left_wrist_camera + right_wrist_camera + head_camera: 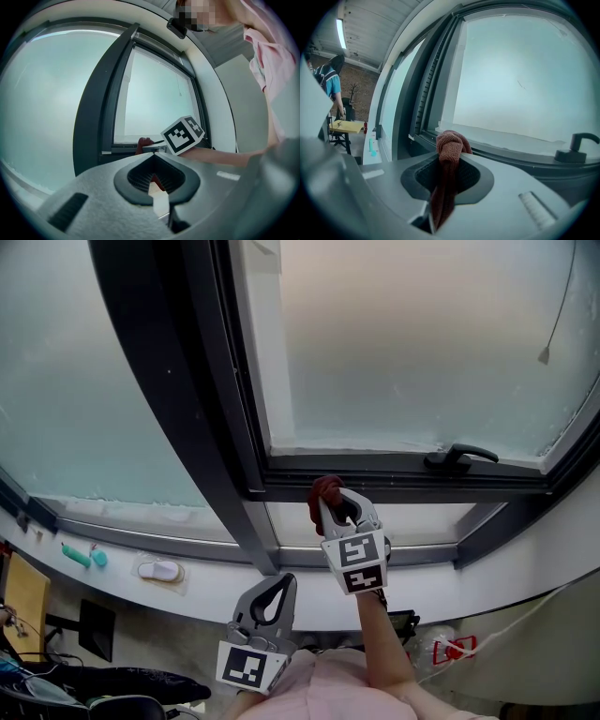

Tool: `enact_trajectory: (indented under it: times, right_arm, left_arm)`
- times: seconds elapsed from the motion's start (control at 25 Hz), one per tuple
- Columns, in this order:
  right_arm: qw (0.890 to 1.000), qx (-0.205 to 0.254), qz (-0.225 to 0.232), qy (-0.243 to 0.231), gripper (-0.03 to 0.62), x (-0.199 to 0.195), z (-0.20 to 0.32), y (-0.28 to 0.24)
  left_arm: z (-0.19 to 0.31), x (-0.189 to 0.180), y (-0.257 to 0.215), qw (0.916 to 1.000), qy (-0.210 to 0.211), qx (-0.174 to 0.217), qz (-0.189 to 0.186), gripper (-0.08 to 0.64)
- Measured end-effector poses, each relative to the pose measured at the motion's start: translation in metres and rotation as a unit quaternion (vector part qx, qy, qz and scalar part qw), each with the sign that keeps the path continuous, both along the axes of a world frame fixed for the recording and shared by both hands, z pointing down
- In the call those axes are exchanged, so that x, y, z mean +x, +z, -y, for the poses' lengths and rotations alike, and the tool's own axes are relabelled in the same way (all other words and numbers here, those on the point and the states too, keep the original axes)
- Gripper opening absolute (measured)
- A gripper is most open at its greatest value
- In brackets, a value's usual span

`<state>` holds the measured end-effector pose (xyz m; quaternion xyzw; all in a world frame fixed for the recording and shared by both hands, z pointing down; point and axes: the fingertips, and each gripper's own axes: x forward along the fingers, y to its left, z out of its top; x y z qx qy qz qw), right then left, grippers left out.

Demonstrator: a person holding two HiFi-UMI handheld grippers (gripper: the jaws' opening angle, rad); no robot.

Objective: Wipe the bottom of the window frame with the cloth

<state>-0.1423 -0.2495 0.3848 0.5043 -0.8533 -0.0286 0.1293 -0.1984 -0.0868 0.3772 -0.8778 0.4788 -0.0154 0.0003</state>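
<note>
Rust-red cloth (pixel 450 141), pinched lengthwise in R gripper (pixel 448 161), points at frame (pixel 511 154); L gripper (pixel 279 585) closed.

The right gripper (pixel 330 507) is pointing up at the bottom rail of the window frame (pixel 394 468). Its jaws are clamping a reddish cloth (pixel 325 488), whose bunched end is sitting right against that rail. The bare right forearm (pixel 382 638) is stretching up behind it. The left gripper (pixel 277 585) is hanging well below the frame, tips upward, its jaws pressing together on nothing.
</note>
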Motion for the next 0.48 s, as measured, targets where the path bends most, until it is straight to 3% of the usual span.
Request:
enact_trajectory:
  times: [0.4,0.48]
  right_arm:
    - [1.000,0.000,0.004,0.022,0.063,0.024,0.000,-0.001]
    - [1.000,0.000,0.006,0.027,0.063,0.030,0.000,-0.001]
  left_arm:
    - [0.003,0.010,-0.007,0.9995,0.012,0.012,-0.026,-0.001]
    - [0.003,0.010,-0.003,0.9998,0.014,0.004,-0.016,-0.001]
